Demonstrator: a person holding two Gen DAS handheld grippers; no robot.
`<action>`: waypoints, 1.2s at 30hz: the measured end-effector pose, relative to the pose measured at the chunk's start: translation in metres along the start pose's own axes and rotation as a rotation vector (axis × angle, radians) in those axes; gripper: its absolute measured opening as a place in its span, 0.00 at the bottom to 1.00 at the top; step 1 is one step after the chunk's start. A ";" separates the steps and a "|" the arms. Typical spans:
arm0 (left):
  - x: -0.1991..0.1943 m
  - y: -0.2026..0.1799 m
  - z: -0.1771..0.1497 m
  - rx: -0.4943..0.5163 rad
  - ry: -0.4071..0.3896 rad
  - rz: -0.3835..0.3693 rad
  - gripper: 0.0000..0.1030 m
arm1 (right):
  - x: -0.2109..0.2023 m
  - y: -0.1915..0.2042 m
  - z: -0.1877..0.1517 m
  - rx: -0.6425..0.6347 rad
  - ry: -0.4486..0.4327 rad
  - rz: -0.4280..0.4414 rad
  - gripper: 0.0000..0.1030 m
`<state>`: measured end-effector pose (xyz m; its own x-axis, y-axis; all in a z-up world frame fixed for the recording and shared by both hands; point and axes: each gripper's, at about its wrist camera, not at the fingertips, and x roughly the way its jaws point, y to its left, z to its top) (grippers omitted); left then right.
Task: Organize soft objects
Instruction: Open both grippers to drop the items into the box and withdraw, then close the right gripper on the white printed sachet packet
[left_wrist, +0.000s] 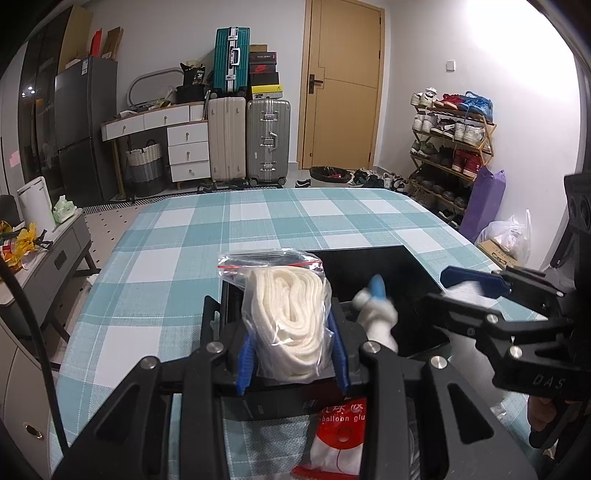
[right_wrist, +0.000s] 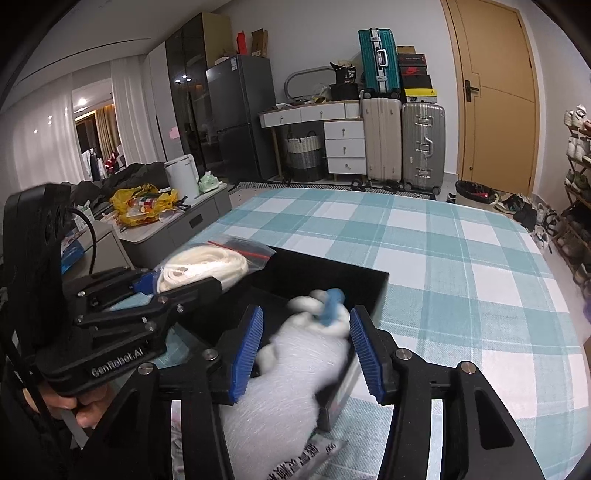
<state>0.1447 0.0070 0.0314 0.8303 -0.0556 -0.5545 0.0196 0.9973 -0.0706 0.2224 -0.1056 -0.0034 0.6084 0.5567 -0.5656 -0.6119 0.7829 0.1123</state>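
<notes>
The left gripper has its two blue ribbed jaws clamped on one clear plastic zip bag with a red seal line. Inside the bag lies a thick coil of soft white woven cord. The bag stands upright over the left edge of one open black rectangular box, which sits on the desk under a cloth of teal and white checks with a fine woven texture.

The right gripper has its two blue ribbed jaws apart. Between them, without a visible grip, is one fluffy white plush toy with a small blue part near its top; it looks blurred. The toy lies partly inside the black box and partly over its near wall.

In front of the box, near the left gripper, lies one flat red and white plastic packet with the printed words "balloon glu".
</notes>
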 end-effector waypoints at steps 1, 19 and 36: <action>0.001 -0.001 -0.001 0.000 0.001 0.000 0.32 | 0.000 0.001 -0.003 -0.007 0.007 0.002 0.49; -0.024 -0.008 -0.003 0.038 -0.032 0.040 0.97 | -0.038 0.006 -0.022 -0.016 -0.049 0.000 0.67; -0.081 0.003 -0.036 0.032 -0.034 0.037 1.00 | -0.082 0.012 -0.046 0.032 -0.063 -0.029 0.99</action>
<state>0.0574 0.0128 0.0460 0.8492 -0.0177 -0.5278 0.0061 0.9997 -0.0237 0.1415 -0.1549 0.0067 0.6572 0.5490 -0.5164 -0.5774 0.8071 0.1232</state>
